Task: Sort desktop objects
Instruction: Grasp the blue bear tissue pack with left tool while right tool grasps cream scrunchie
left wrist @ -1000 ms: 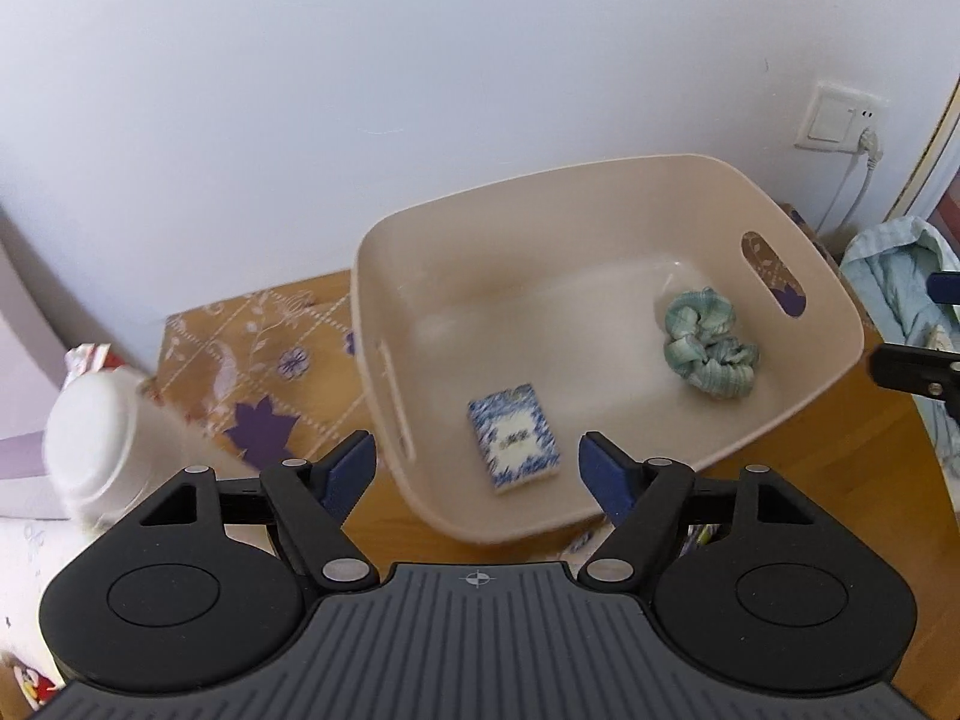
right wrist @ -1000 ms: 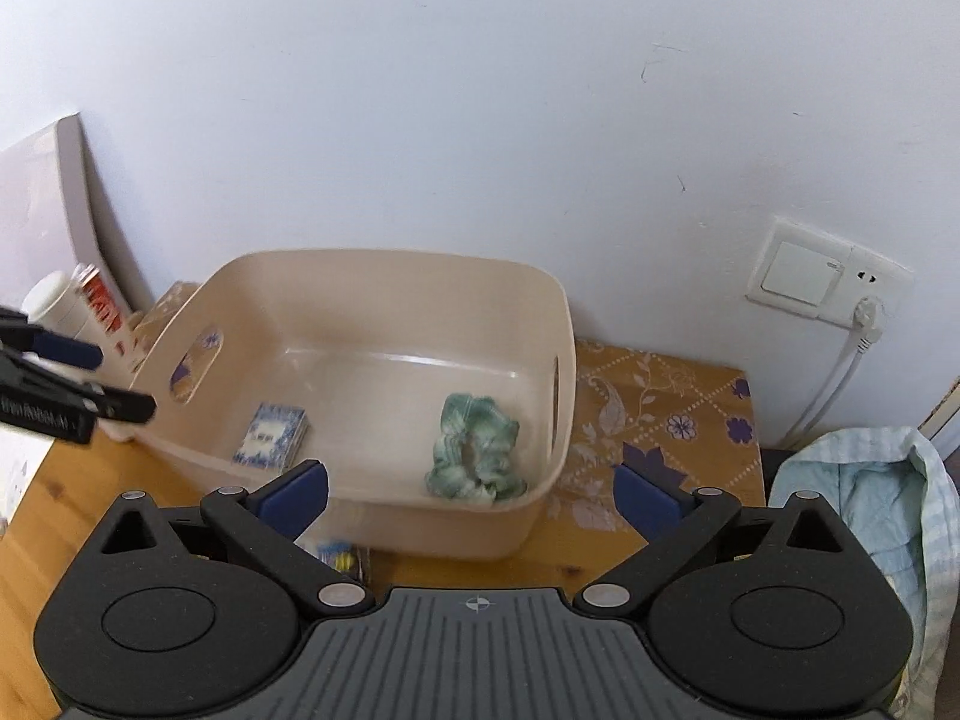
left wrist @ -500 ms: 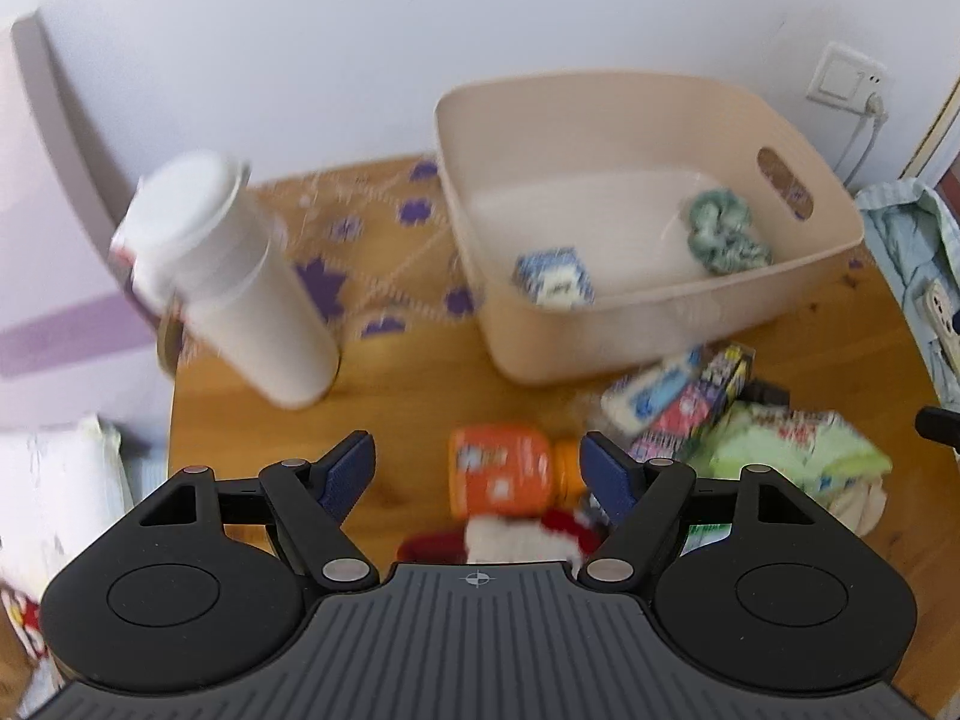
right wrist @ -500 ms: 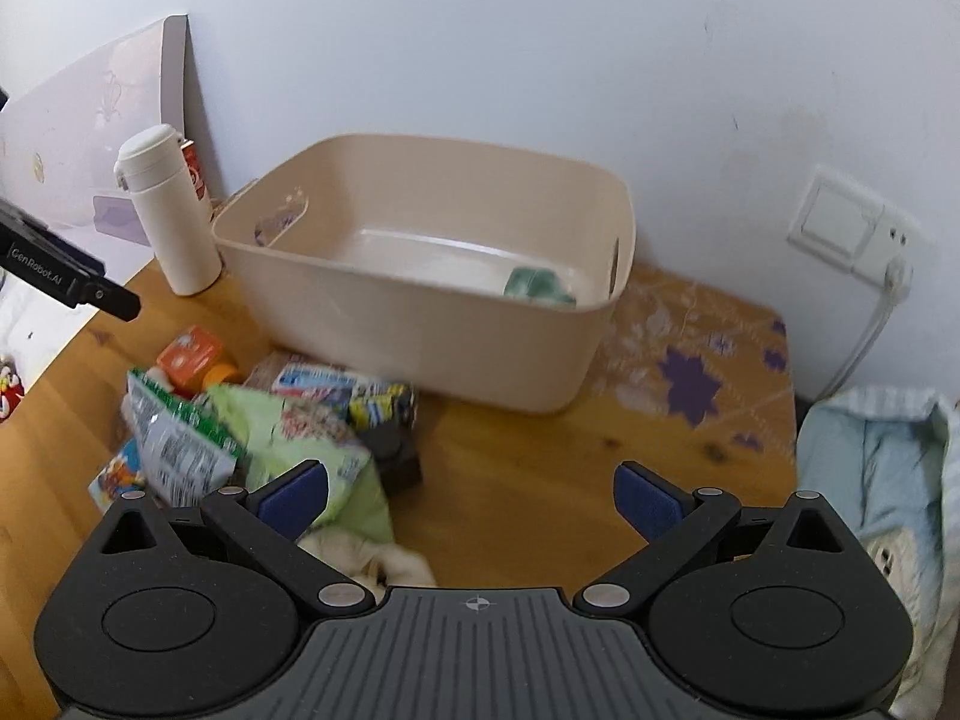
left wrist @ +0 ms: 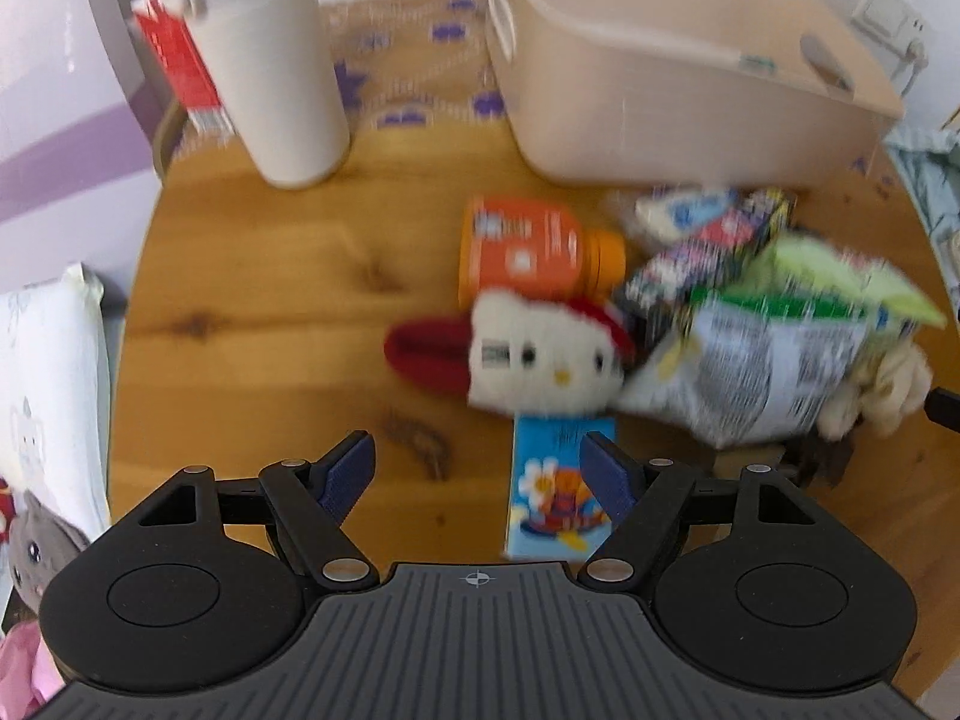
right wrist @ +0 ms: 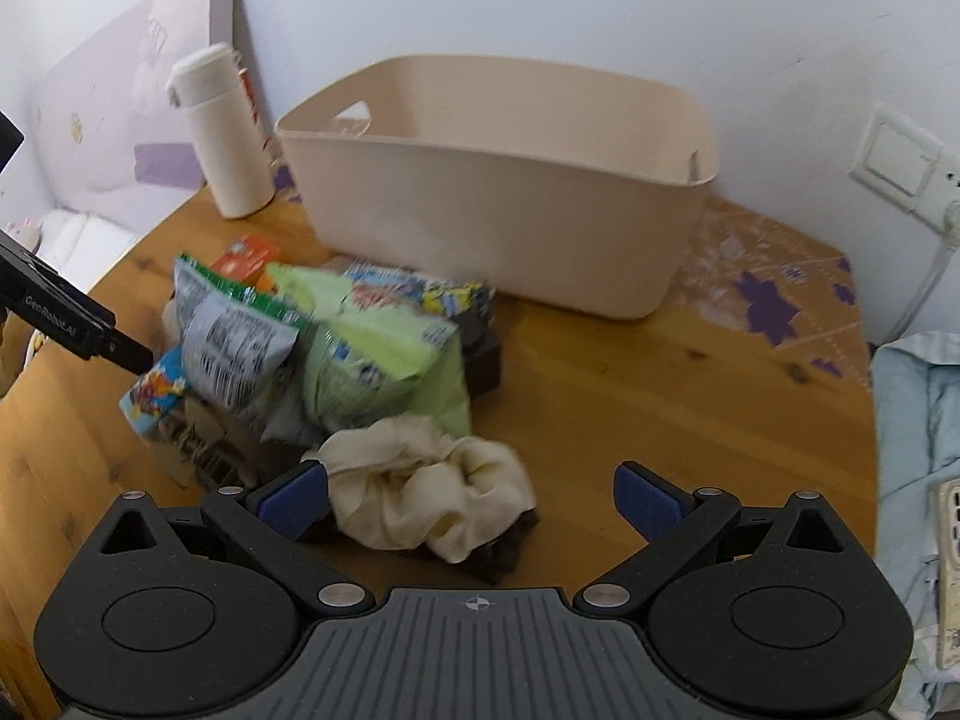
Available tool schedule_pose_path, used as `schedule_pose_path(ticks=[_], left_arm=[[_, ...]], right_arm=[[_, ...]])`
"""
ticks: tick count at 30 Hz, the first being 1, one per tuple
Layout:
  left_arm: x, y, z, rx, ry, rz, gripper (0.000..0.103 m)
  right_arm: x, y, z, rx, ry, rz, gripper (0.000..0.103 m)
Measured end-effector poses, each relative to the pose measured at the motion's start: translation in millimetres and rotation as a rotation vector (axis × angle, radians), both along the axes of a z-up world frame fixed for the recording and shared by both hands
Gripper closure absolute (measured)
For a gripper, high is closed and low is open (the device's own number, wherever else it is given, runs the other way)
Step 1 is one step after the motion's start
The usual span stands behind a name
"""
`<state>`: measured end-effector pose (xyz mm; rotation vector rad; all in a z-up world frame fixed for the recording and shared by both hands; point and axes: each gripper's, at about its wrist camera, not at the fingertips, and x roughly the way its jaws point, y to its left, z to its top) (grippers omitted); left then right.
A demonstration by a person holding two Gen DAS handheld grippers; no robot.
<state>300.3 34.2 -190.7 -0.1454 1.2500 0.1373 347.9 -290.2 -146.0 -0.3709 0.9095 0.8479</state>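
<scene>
Left claw (left wrist: pixel 477 468) wide open, nothing gripped, pointing steeply down over the wooden worktop (left wrist: pixel 270 300); a blue cartoon-print carton (left wrist: pixel 549 492) lies flat between its blue pads, nearer the right pad, not pinched. Just beyond the carton: white kitty plush with red bow (left wrist: pixel 543 357), touching an orange bottle (left wrist: pixel 528 252) lying on its side. Right of the plush, a heap of snack packets: grey-white bag with green top (left wrist: pixel 762 360), light green bag (left wrist: pixel 840 276), small colourful wrappers (left wrist: pixel 708 234). Beige plastic bin (left wrist: pixel 660 96) sits at the back of the worktop, just behind the heap; white thermos (left wrist: pixel 276 60) stands upright to its left with a red box (left wrist: pixel 180 72) behind it. Left-wrist view blurred. Right claw (right wrist: pixel 471 501) also open, empty, over a cream scrunchie (right wrist: pixel 432 486) that lies between its pads, closer to the left one, on top of a dark scrunchie (right wrist: pixel 504 552). Light green bag (right wrist: pixel 384 360) and grey bag (right wrist: pixel 234 342) sit just behind it, bin (right wrist: pixel 498 204) further back. Light blue cloth (right wrist: pixel 918 438) at right edge, off the worktop.
</scene>
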Motion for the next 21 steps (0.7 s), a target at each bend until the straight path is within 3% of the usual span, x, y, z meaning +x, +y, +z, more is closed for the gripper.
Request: schedule_pose_path(ticks=[6, 14, 18, 21], left_arm=[[-5.5, -7.4, -26.2, -0.007, 0.053, 0.019, 0.025], [3.5, -6.5, -34.2, -0.095, 0.048, 0.095, 0.021], [5.7, -13.7, -43.6, -0.082, 0.072, 0.075, 0.021], [5.4, -20.4, -46.5, -0.029, 0.062, 0.042, 0.021]], right_arm=[[3.4, 13.9, -15.2, -0.026, 0.03, -0.013, 0.0], [8.1, 17.7, -28.1, -0.007, 0.066, -0.06, 0.0], [8.2, 17.5, -27.3, -0.005, 0.068, -0.057, 0.002], [8.3, 16.2, -26.6, 0.003, 0.082, -0.049, 0.011]])
